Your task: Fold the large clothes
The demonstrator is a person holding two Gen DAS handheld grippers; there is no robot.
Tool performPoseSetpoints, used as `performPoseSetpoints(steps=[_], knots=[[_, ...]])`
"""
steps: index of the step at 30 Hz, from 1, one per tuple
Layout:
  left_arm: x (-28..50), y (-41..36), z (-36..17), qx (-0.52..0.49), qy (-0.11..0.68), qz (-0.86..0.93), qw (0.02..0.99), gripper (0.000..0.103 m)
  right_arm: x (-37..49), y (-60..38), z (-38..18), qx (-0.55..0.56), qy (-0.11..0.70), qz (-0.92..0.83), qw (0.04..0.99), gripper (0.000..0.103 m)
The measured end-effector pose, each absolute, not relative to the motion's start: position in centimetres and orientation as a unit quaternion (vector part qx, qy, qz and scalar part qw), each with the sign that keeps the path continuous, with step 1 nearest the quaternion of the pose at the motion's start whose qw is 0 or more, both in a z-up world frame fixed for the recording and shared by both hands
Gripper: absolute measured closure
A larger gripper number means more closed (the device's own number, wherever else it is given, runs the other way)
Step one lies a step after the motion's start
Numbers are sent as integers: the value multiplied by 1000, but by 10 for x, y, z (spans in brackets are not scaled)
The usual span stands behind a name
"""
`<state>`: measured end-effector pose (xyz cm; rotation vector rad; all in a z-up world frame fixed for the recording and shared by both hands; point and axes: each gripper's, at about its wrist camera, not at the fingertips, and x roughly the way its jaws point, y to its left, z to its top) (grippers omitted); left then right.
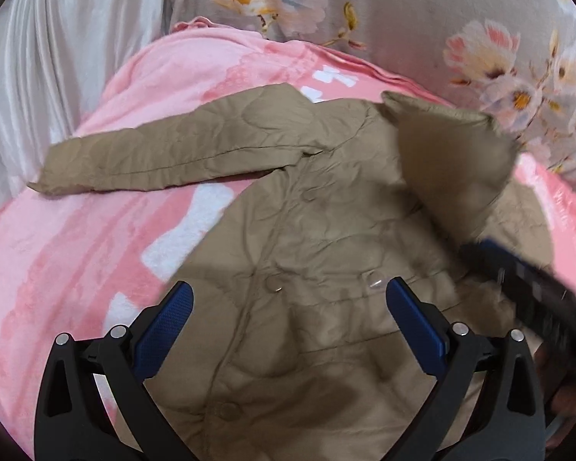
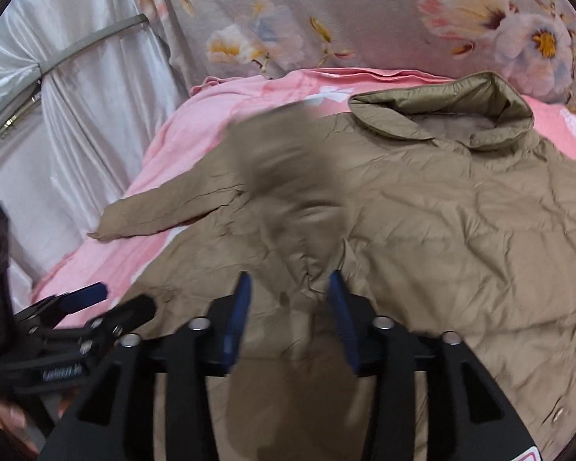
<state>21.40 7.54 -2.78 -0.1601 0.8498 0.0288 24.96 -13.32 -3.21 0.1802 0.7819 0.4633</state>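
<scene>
Left claw spread wide above tan jacket; right claw clamped on lifted sleeve, over pink blanket.

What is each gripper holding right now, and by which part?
The right gripper has its fingers closed on the tan jacket, pinching a raised, blurred fold of fabric, apparently a sleeve. The left gripper is open above the jacket front, holding nothing.

Bed covered with a pink blanket with white patches. Behind it, grey fabric with a big pink, white and yellow flower print fills the back. To the left hangs shiny white satin curtain, gathered by a grey band. Soft indoor light, no window visible.
</scene>
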Motion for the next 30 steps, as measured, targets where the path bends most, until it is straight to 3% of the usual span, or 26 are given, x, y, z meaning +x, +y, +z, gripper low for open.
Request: performPoseSetpoints(steps=[9,15,17,19,20,21,22,24,28,30], knots=[[266,54,-58,-195,493,-109,841,5,217,-238,-24,198,349,116,908,54],[285,51,-51,-267,469,-119,834,11,227,-342,-42,296,325,-20,898,52],[293,46,-42,-256,458,-119,843,24,237,-365,-51,324,323,-36,889,53],[302,37,-30,-212,444,-111,863,57,252,-383,-62,359,327,-47,873,53],[306,33,-24,-187,435,-106,874,68,257,-390,-69,376,332,-49,863,54],[311,30,-17,-168,426,-104,883,94,264,-397,-77,399,334,-50,853,59],[314,31,-13,-162,419,-106,887,98,270,-402,-84,416,337,-49,843,76],[326,30,0,-145,400,-102,899,100,281,-404,-86,431,338,-43,836,95],[335,34,20,-117,359,-75,923,100,267,-387,-32,377,245,-20,893,99],[346,31,7,-87,364,-47,926,100,265,-372,-21,318,238,-33,917,99]])
